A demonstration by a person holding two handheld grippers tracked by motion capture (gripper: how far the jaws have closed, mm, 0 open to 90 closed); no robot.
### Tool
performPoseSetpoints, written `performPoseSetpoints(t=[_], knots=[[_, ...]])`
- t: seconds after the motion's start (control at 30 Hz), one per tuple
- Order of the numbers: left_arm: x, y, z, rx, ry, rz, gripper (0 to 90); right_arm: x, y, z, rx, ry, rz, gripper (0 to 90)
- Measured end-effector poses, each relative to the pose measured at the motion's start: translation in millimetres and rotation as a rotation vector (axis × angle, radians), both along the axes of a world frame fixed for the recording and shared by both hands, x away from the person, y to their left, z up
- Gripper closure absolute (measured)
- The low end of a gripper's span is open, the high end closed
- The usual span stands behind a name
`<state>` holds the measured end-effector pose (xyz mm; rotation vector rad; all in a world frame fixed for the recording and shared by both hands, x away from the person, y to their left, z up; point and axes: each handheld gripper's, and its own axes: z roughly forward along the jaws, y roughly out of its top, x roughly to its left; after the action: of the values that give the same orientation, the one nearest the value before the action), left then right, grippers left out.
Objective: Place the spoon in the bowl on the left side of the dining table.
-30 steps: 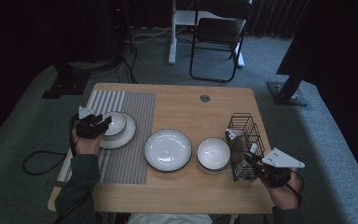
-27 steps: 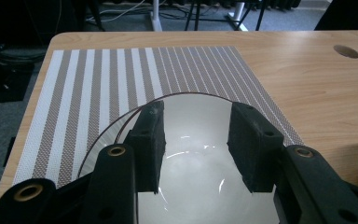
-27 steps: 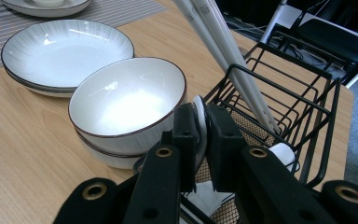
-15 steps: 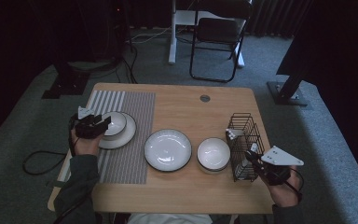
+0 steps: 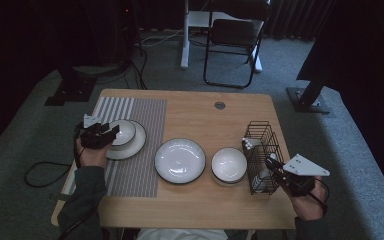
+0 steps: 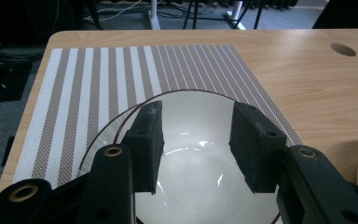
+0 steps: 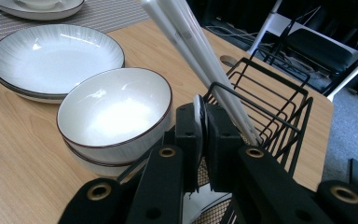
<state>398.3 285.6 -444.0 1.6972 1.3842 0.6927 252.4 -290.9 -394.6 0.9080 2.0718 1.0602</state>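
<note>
My left gripper (image 5: 111, 134) (image 6: 196, 135) hovers open over a white, dark-rimmed bowl (image 5: 126, 130) (image 6: 191, 107); nothing sits between its pads. That bowl rests on a white plate (image 5: 136, 146) on the striped placemat (image 5: 140, 112) (image 6: 98, 74). At the table's right front, my right gripper (image 5: 274, 164) (image 7: 204, 116) reaches into a black wire basket (image 5: 262, 131) (image 7: 279, 107). Its jaws are shut on a thin white utensil (image 7: 199, 109) seen edge-on. Long white handles (image 7: 191, 42) lean out of the basket just above the jaws.
Between the two hands sit a wide white plate (image 5: 180, 160) (image 7: 51, 56) and, beside the basket, a second white bowl (image 5: 229, 164) (image 7: 114, 109). The table has a round cable hole (image 5: 220, 105) at the back. A folding chair (image 5: 232, 35) stands beyond the table.
</note>
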Motion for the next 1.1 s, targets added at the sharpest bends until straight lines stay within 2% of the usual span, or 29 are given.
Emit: performPoseSetpoints(t=[1.1], knots=[[-0.8, 0.7, 0.7, -0.005, 0.003, -0.001, 54.9, 5.1, 4.0, 31.0, -0.044, -0.053, 0.032, 84.8]])
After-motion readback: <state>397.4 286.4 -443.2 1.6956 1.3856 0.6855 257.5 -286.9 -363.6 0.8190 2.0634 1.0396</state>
